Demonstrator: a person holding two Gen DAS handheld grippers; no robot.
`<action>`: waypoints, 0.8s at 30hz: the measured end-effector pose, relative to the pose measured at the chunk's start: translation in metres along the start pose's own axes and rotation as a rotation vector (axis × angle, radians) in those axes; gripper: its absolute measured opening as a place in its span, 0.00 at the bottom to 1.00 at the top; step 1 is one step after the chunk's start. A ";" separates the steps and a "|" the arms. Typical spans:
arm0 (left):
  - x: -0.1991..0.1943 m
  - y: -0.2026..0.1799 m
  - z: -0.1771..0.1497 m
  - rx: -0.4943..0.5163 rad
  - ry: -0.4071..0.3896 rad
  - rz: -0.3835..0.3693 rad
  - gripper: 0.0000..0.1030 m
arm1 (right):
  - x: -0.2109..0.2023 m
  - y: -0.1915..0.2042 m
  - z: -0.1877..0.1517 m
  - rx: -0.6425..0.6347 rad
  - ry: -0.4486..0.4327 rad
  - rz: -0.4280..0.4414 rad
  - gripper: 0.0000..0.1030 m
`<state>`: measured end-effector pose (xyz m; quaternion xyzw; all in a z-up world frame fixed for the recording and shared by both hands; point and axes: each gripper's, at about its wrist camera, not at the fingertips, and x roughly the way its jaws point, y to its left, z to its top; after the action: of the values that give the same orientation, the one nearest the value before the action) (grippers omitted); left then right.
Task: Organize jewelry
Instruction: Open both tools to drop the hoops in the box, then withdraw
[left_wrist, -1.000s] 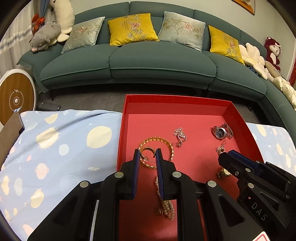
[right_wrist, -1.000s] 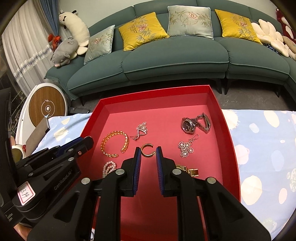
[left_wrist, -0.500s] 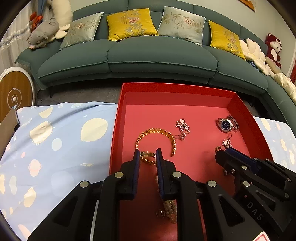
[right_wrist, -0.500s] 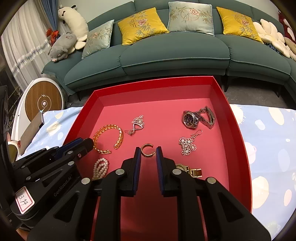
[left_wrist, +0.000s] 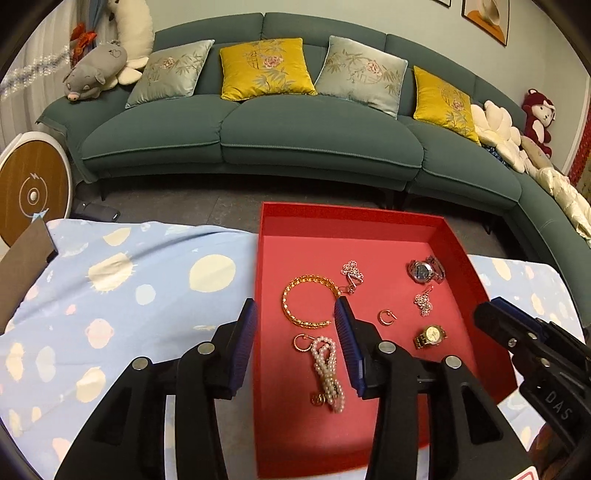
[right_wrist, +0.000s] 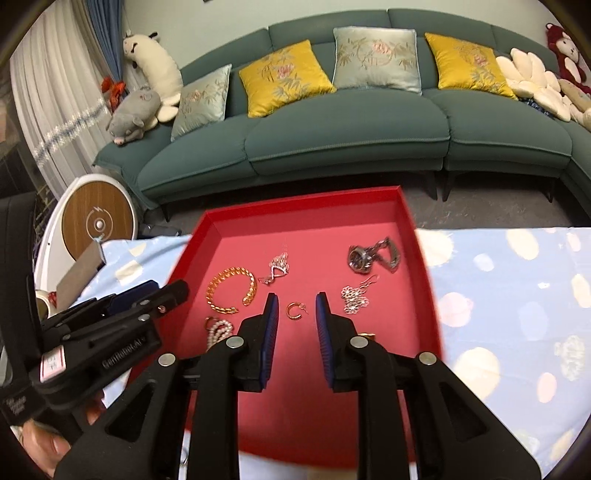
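Both grippers have just been opening and hold nothing. The left gripper (left_wrist: 295, 325) stands part open above the tray's (left_wrist: 458, 251) left wall; the bangle (left_wrist: 308, 301) and pearls (left_wrist: 327, 369) lie on the floor below its gap. The right gripper (right_wrist: 294, 312) gapes less, a small hoop (right_wrist: 295, 310) lying loose mid-tray beneath it. Two watches (left_wrist: 424, 269) sit toward the tray's right wall.

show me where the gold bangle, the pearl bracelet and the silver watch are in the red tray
gold bangle (left_wrist: 289, 300): left wrist view, on its left curve.
pearl bracelet (left_wrist: 327, 373): left wrist view, on the middle of the strands.
silver watch (right_wrist: 359, 256): right wrist view, on its dial.
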<state>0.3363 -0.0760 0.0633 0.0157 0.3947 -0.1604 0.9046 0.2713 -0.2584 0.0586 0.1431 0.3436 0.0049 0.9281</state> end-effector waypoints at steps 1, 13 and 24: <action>-0.012 0.004 0.000 -0.005 -0.008 -0.004 0.42 | -0.014 -0.001 0.000 0.002 -0.017 0.001 0.33; -0.130 0.051 -0.063 -0.054 -0.013 0.055 0.55 | -0.142 0.018 -0.057 0.044 -0.044 0.049 0.37; -0.100 0.076 -0.146 -0.106 0.138 0.087 0.56 | -0.122 0.064 -0.125 0.012 0.086 0.106 0.37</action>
<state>0.1918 0.0462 0.0277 -0.0042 0.4628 -0.0986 0.8810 0.1037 -0.1774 0.0630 0.1662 0.3752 0.0583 0.9101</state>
